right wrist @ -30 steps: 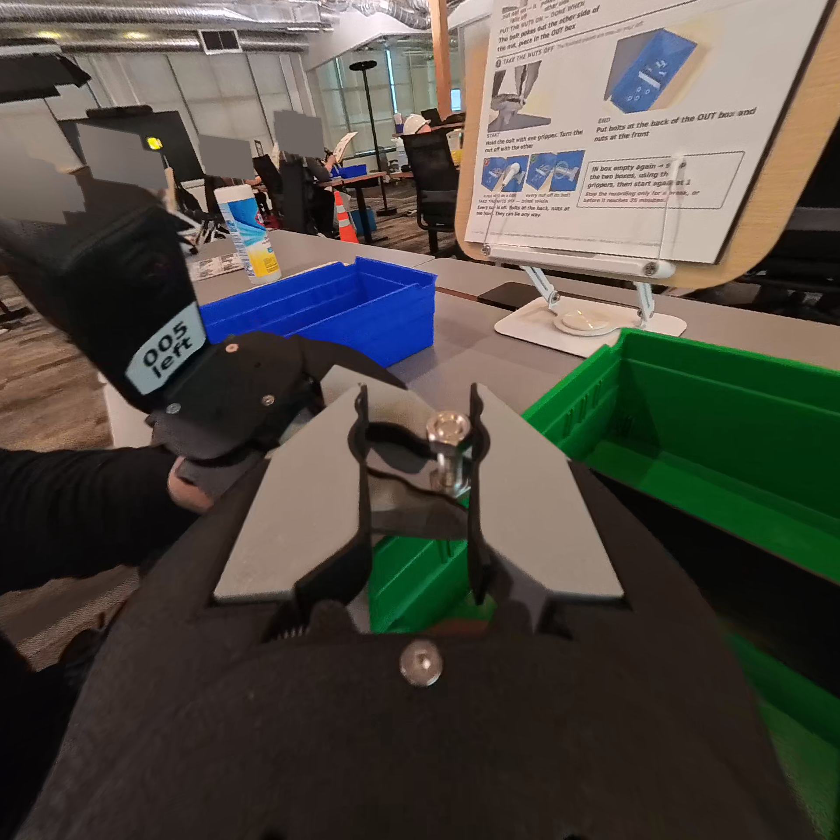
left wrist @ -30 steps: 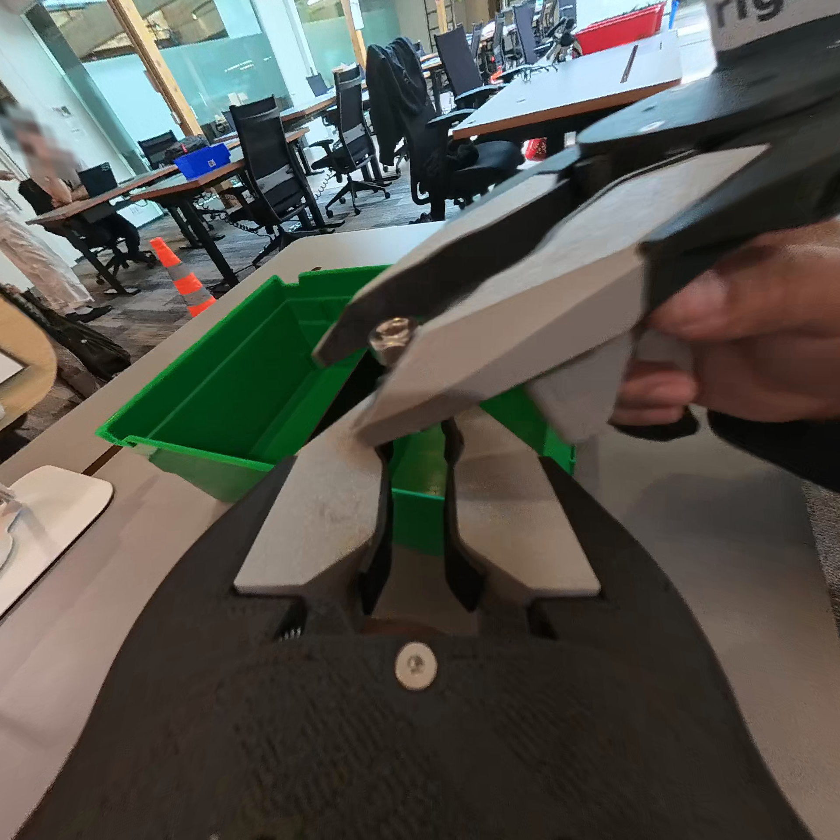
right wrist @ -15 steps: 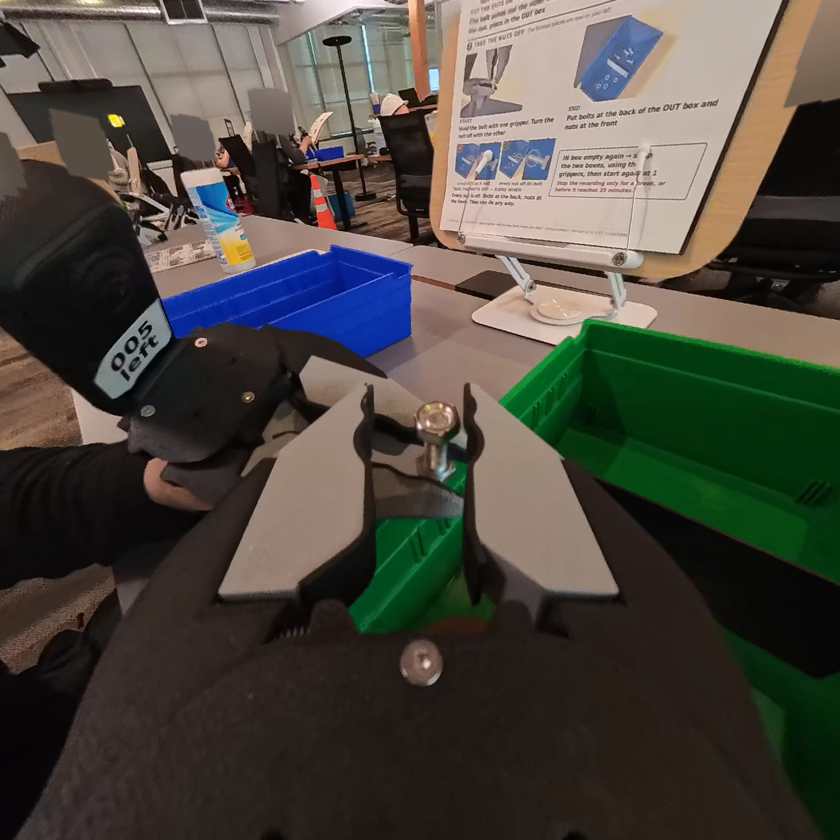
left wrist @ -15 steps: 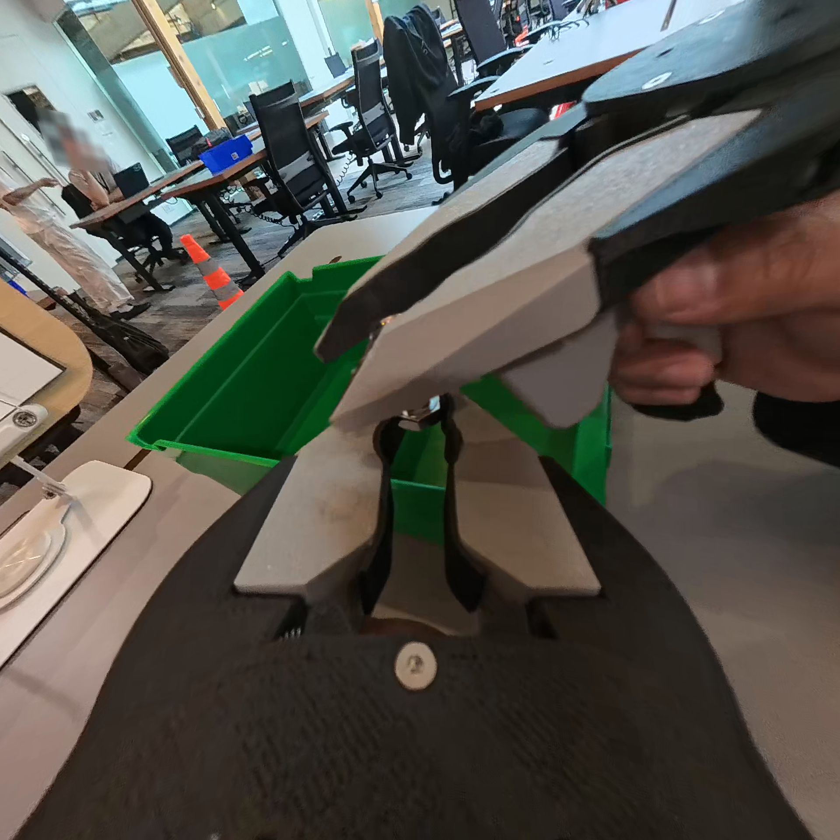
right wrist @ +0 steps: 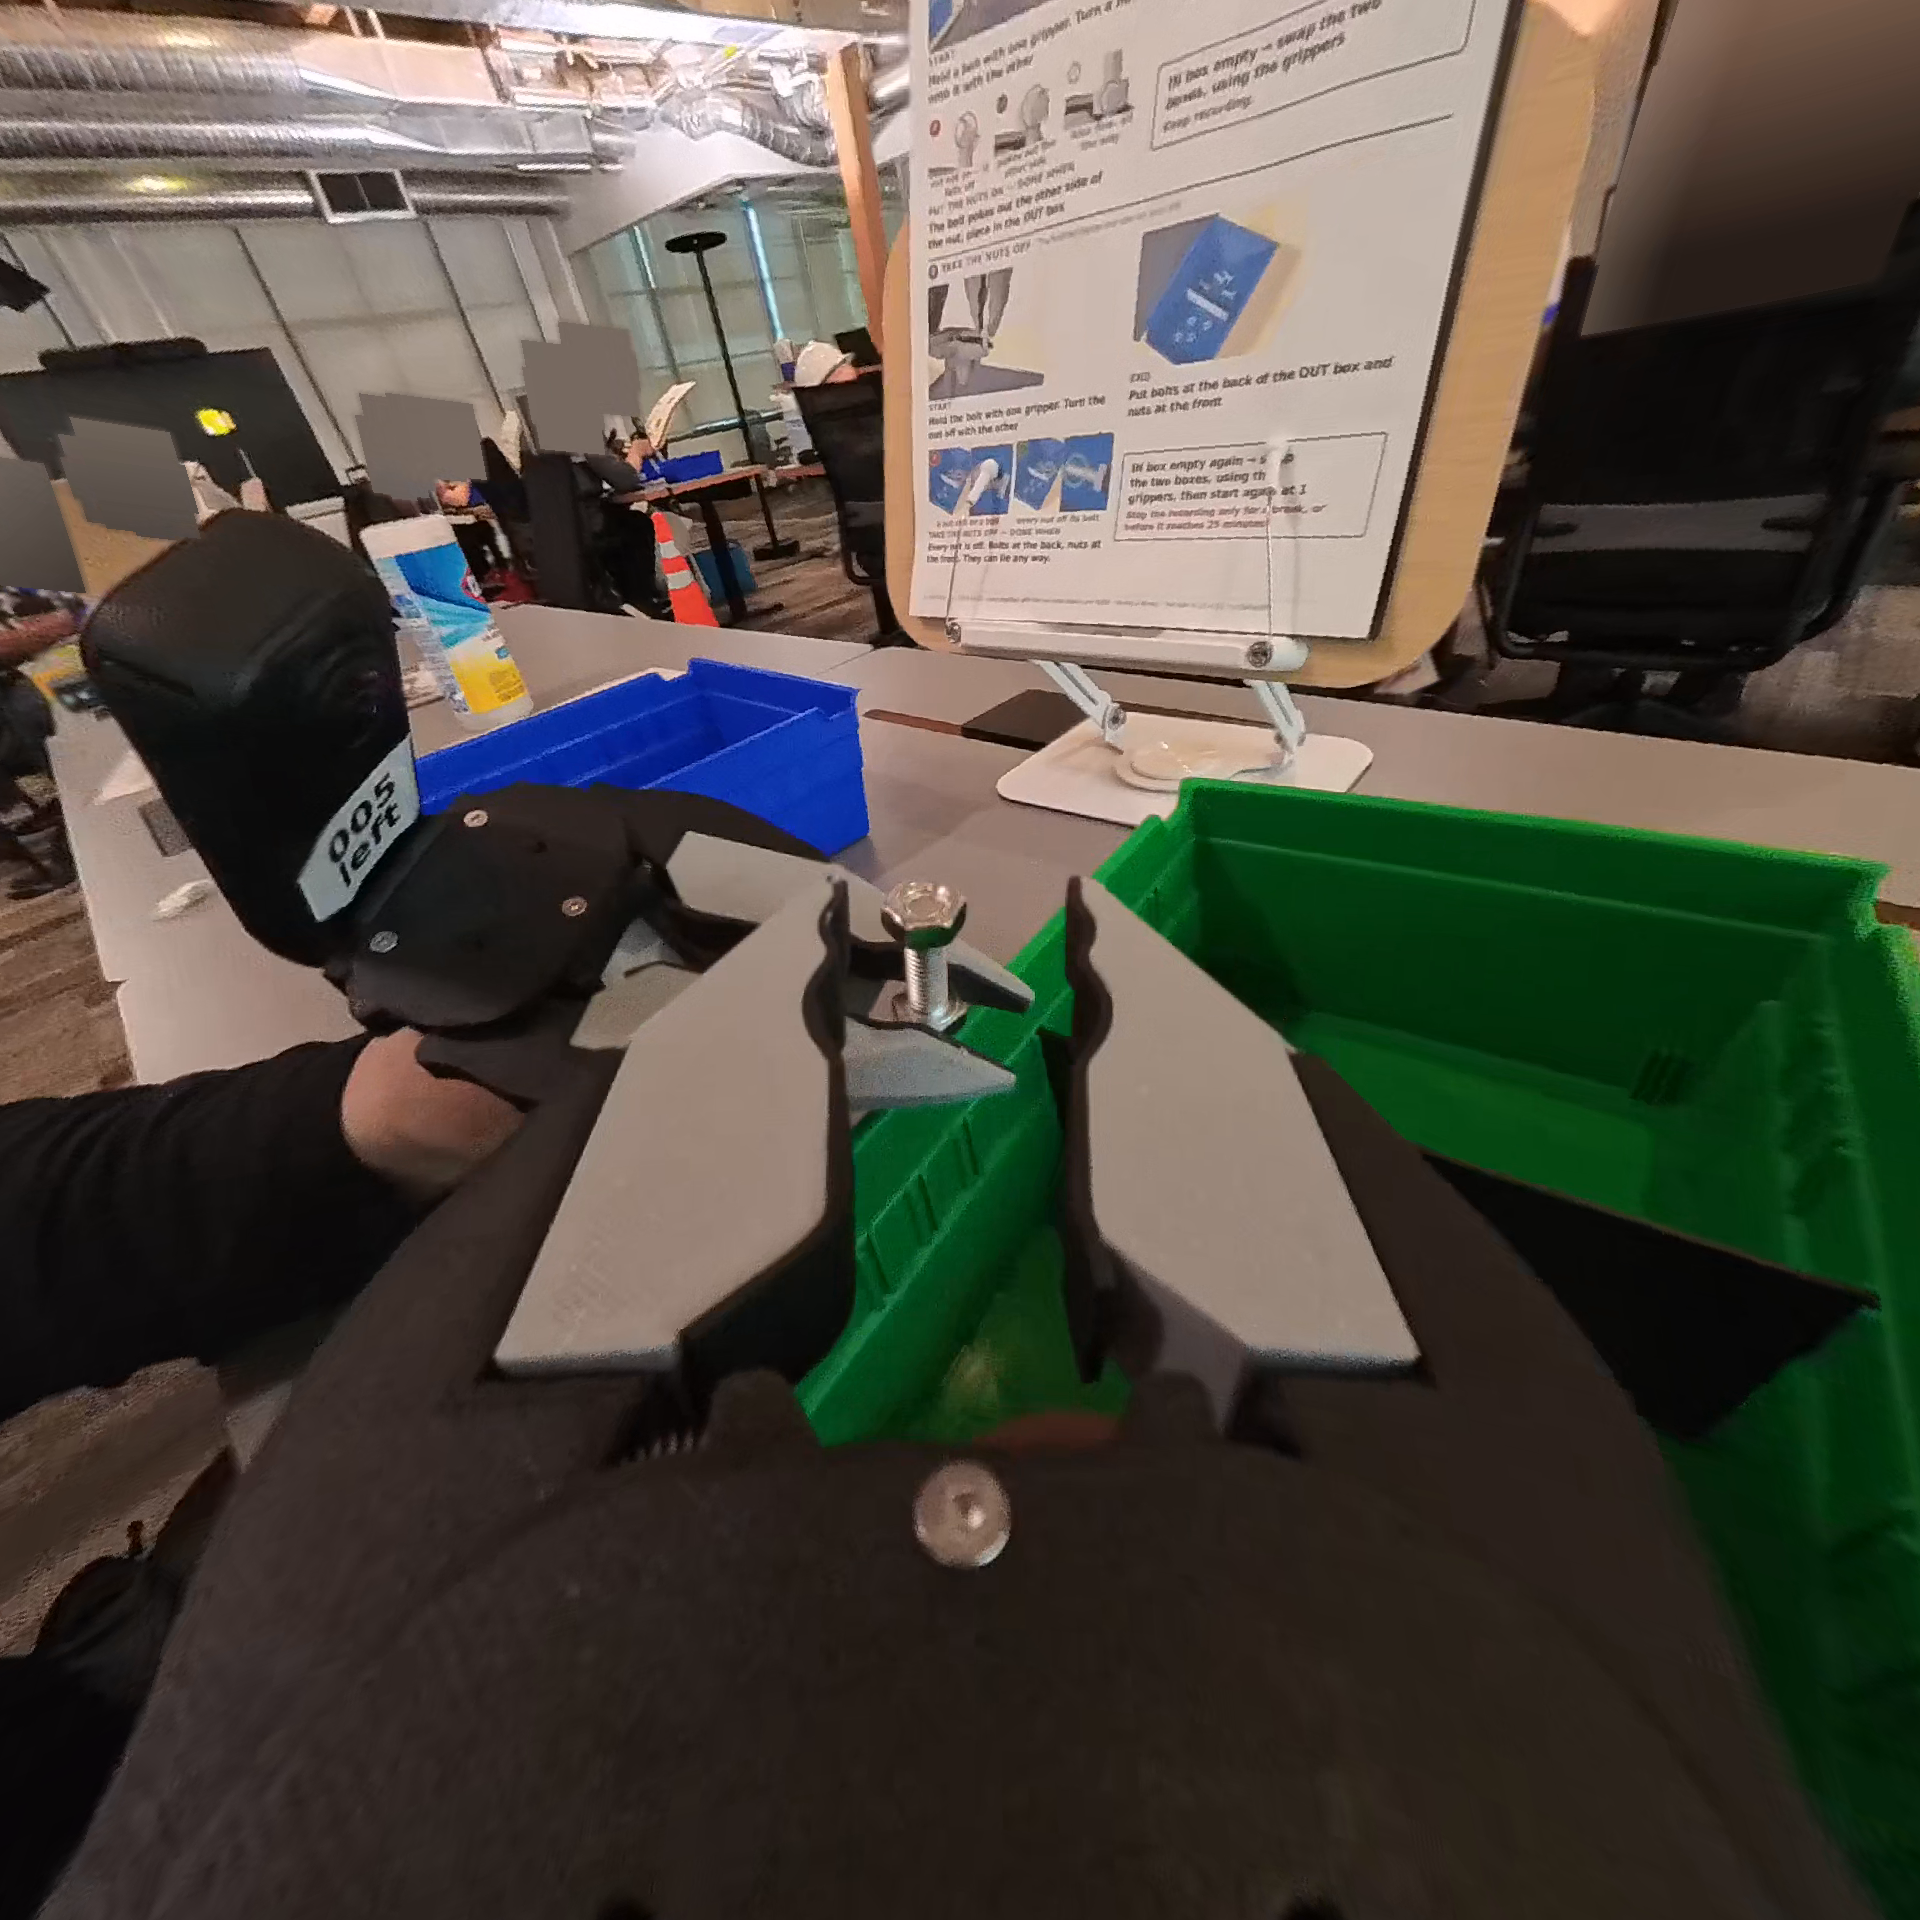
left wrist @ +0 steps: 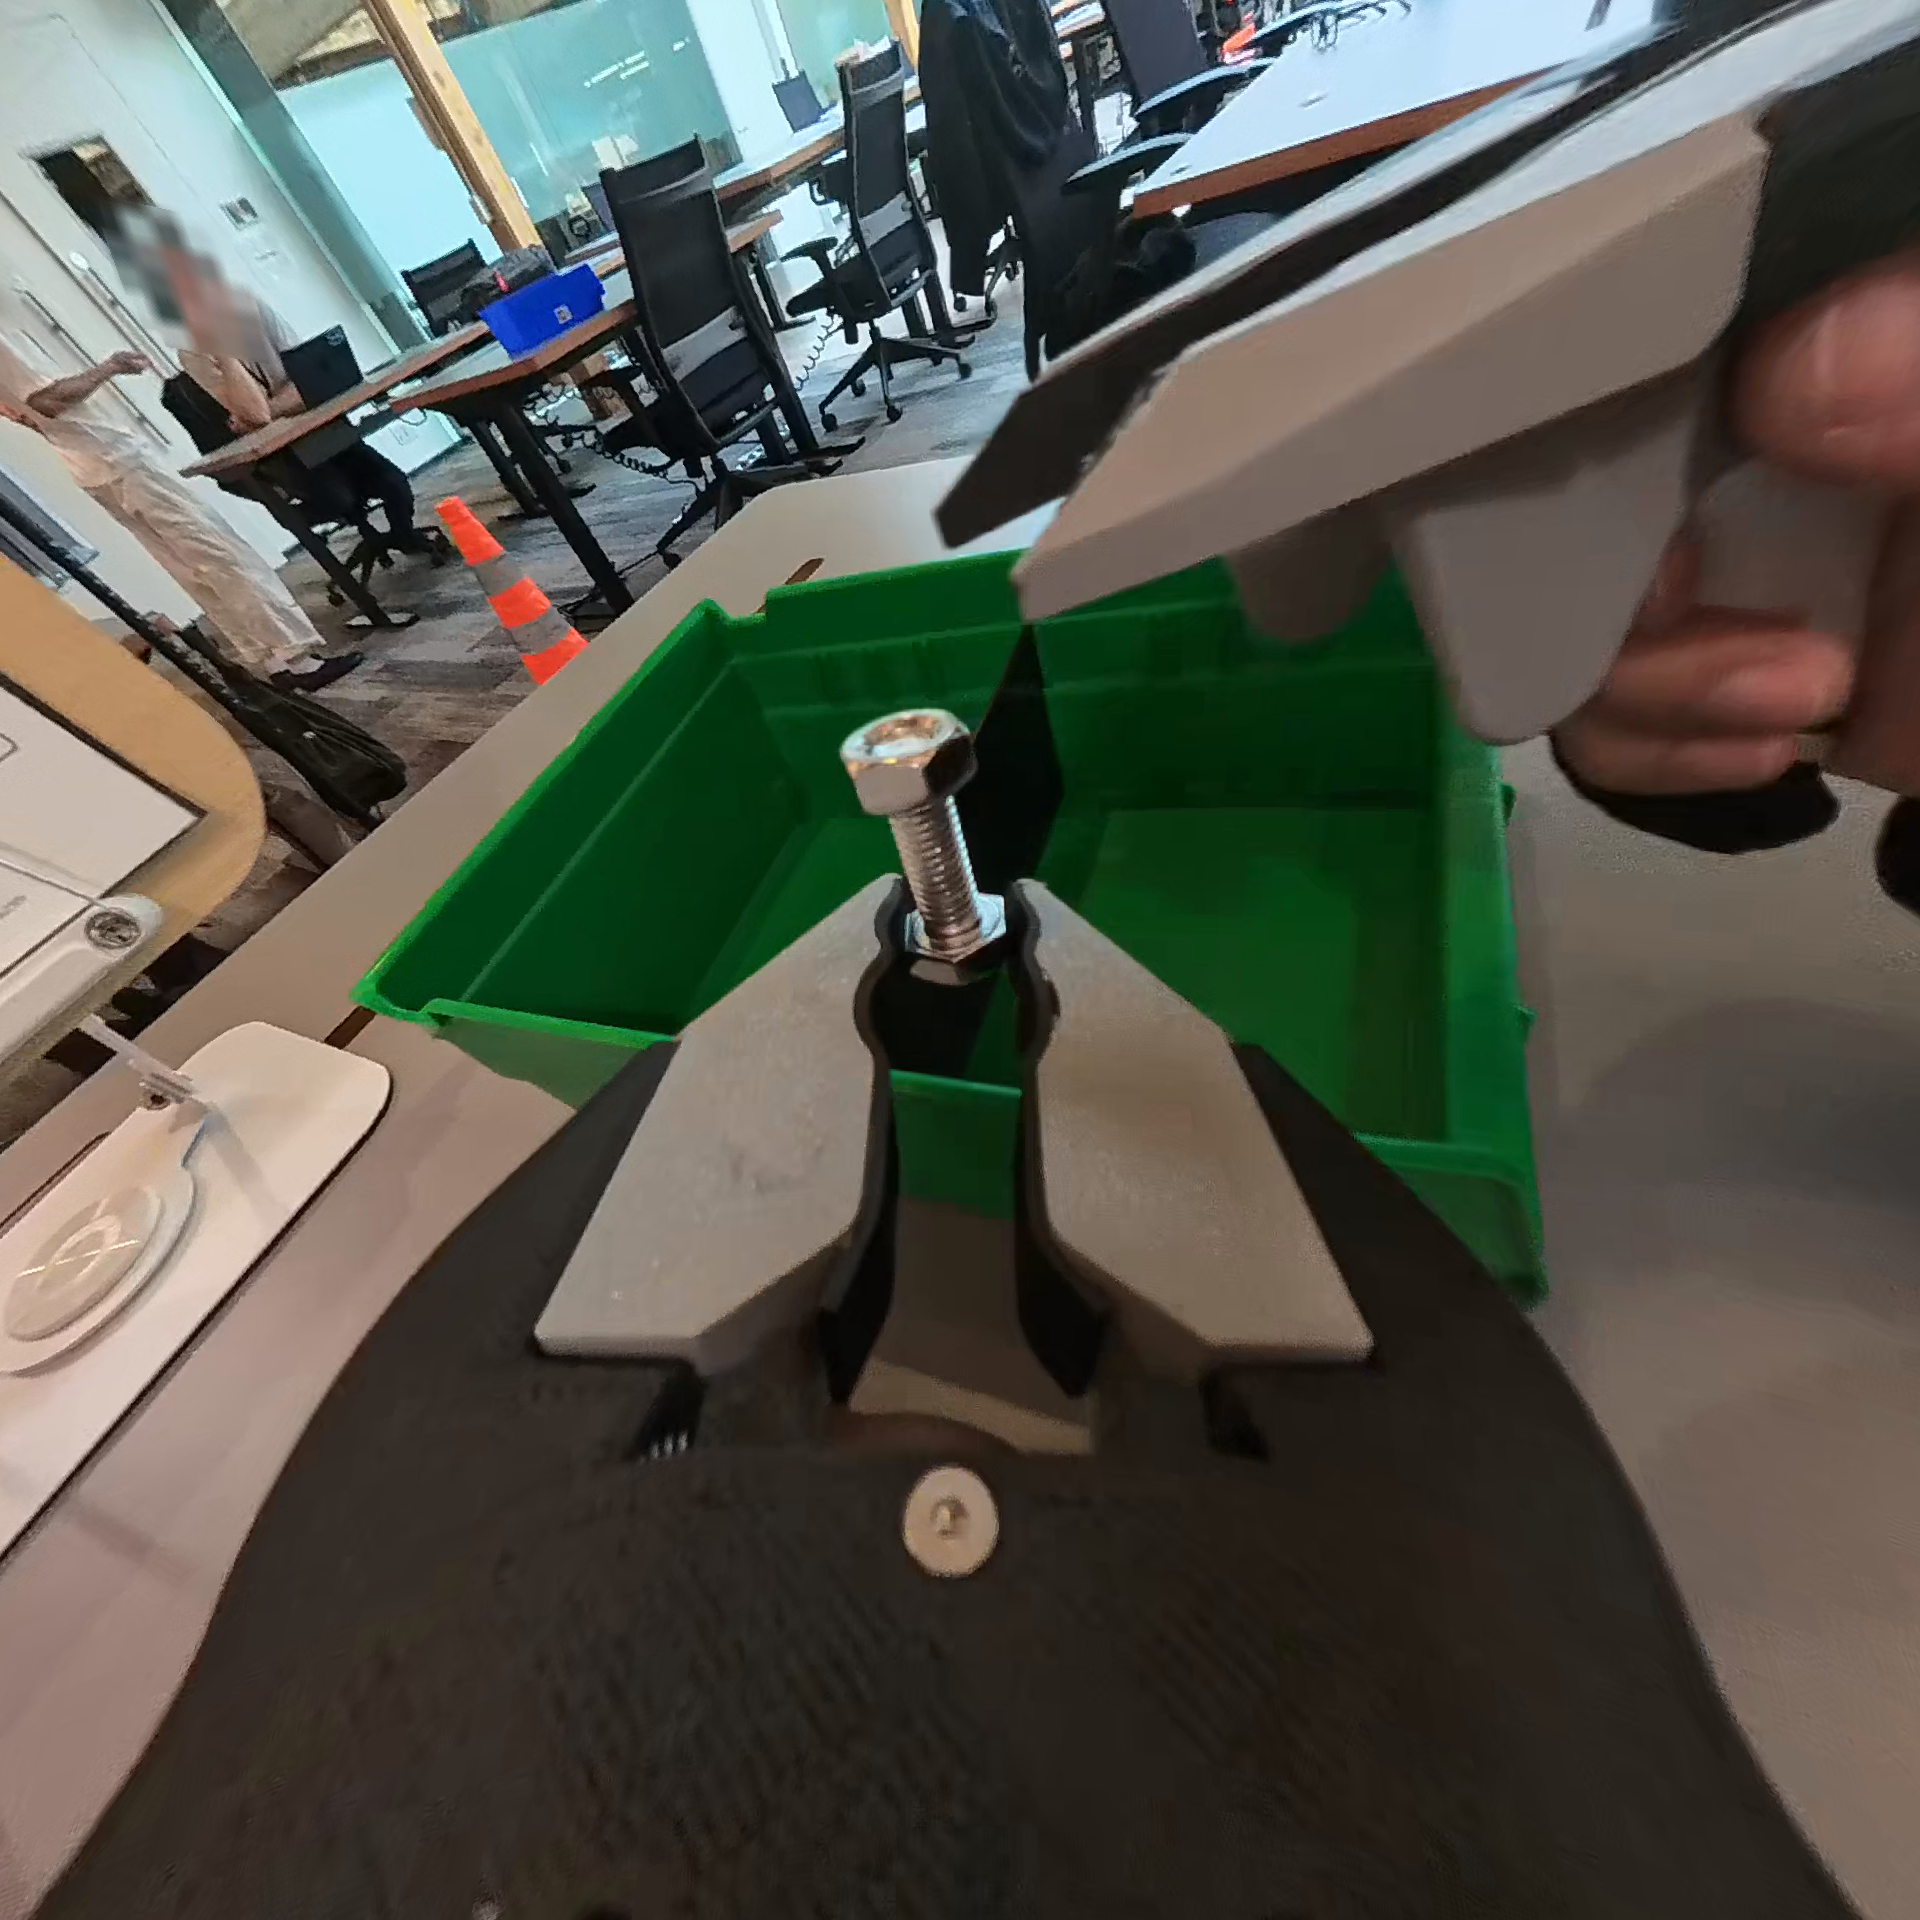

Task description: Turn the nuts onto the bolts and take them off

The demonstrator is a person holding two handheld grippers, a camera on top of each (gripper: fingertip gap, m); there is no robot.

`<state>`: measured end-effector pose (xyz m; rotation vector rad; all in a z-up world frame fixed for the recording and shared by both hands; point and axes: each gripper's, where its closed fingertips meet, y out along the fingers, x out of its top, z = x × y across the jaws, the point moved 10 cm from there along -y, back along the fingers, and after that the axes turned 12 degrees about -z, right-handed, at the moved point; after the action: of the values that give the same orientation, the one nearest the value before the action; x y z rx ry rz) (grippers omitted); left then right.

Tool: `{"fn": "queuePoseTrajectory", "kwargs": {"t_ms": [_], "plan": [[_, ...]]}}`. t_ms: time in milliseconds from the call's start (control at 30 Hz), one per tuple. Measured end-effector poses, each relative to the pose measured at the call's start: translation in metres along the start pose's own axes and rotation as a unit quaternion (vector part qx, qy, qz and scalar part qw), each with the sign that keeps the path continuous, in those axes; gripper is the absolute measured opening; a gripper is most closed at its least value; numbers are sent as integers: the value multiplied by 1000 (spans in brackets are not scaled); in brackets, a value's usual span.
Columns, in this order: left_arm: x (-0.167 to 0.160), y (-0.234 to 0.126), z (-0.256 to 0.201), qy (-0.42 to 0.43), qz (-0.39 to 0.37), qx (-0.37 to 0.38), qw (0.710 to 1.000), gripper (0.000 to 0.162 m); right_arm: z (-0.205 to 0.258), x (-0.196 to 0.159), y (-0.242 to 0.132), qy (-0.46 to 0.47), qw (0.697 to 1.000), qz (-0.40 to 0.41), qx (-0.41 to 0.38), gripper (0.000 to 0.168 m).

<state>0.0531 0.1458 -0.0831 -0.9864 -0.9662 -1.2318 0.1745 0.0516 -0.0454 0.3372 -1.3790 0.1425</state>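
Note:
A silver hex bolt [left wrist: 930,831] stands upright with its lower end threaded into a nut [left wrist: 951,935]. My left gripper [left wrist: 954,904] is shut on the nut and holds it above the near wall of the green bin [left wrist: 623,883]. My right gripper [left wrist: 997,561] hangs up and to the right of the bolt head, apart from it. In the right wrist view my right gripper [right wrist: 954,896] is open, with the bolt [right wrist: 923,940] between its fingers but untouched. The left gripper [right wrist: 1013,1039] holds the nut [right wrist: 925,1013] at the green bin's [right wrist: 1507,935] left edge.
A blue bin [right wrist: 675,748] sits behind the left gripper. A sheet stand [right wrist: 1174,364] with a white base [right wrist: 1184,764] stands at the back of the grey table; its base also shows in the left wrist view [left wrist: 156,1174]. A wipes canister [right wrist: 447,613] stands far left. My right fingertips sit around 6 cm from my left ones.
My right gripper, shut on the bolt head before, has opened and drawn back up and away. The bolt now stands free in the nut held by my left gripper.

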Motion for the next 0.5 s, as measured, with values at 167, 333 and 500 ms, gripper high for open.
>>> {"fn": "queuePoseTrajectory", "kwargs": {"t_ms": [167, 333, 500], "plan": [[5, 7, -14, 17, -4, -16, 1000, 16, 14, -21, 23, 18, 998, 30, 48, 48], [4, 7, -10, 17, -2, -5, 1000, 15, 9, -5, 11, -17, 999, 20, 32, 47], [3, 8, -7, 12, 3, -8, 1000, 16, 8, -8, 6, -4, 999, 29, 41, 38]]}}
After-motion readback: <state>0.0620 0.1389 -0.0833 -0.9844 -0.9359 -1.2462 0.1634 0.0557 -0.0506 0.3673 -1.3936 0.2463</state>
